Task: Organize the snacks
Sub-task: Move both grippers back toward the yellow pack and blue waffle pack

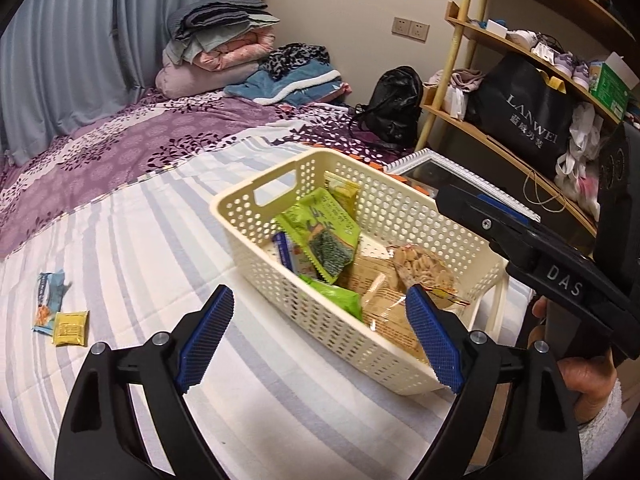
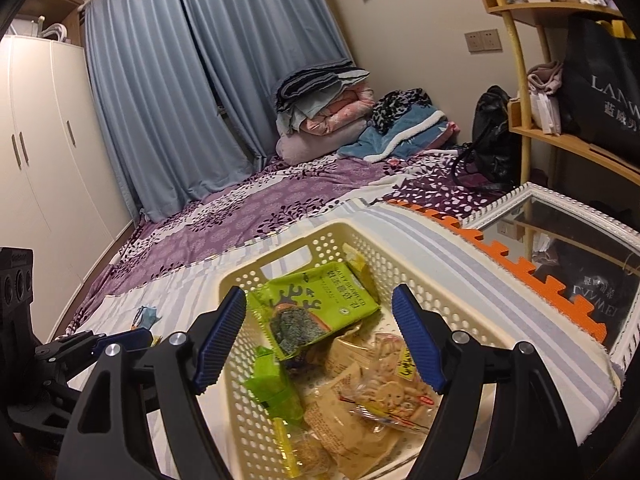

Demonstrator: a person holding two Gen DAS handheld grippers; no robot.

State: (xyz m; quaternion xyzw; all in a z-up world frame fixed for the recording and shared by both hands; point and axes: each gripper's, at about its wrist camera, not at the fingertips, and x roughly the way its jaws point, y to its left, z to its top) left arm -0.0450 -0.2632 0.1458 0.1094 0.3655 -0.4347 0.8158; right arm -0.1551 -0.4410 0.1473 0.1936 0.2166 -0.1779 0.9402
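Left wrist view shows a blue packet (image 1: 49, 298) and a yellow packet (image 1: 71, 328) lying loose on the striped sheet (image 1: 160, 240), well apart from the basket (image 1: 256, 216), which holds the other snacks. Both the left gripper (image 1: 320, 340) and right gripper (image 2: 320, 340) stand apart and empty, so I judge two pickups remain.

A basket (image 1: 256, 216) stands on the bed (image 1: 120, 240) with snack packets (image 1: 320, 232) in it; two packets (image 1: 60, 316) lie left of it, a mirror (image 2: 560, 240) to its right.

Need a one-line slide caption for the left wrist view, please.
Open left gripper above the striped bedding, beside a cream basket of snacks; two packets remain outside.
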